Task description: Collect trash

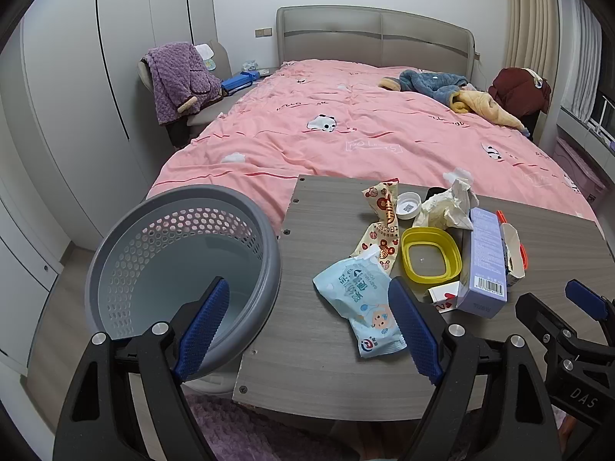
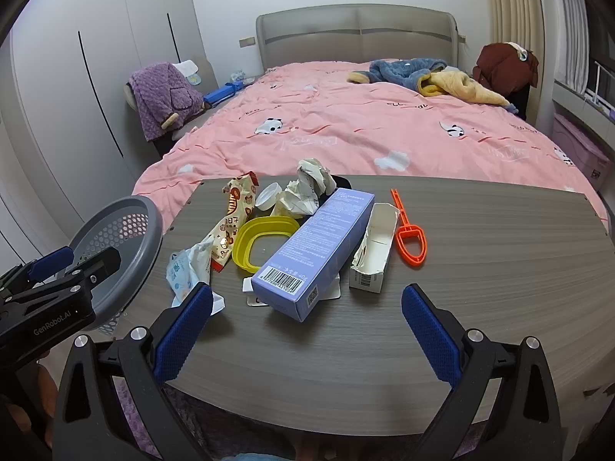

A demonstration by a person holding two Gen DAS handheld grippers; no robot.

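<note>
Trash lies in a heap on a grey wooden board: a lilac carton, a torn white box, an orange plastic scoop, a yellow rim, a cartoon-print wrapper, crumpled paper, a white cap and a pale blue wipes pack. A grey perforated basket stands left of the board. My left gripper hovers open between basket and wipes pack. My right gripper hangs open just in front of the lilac carton, holding nothing.
The board rests at the foot of a bed with a pink quilt. Clothes lie on the bed. A chair with a purple robe stands beside white wardrobes. A purple rug lies below.
</note>
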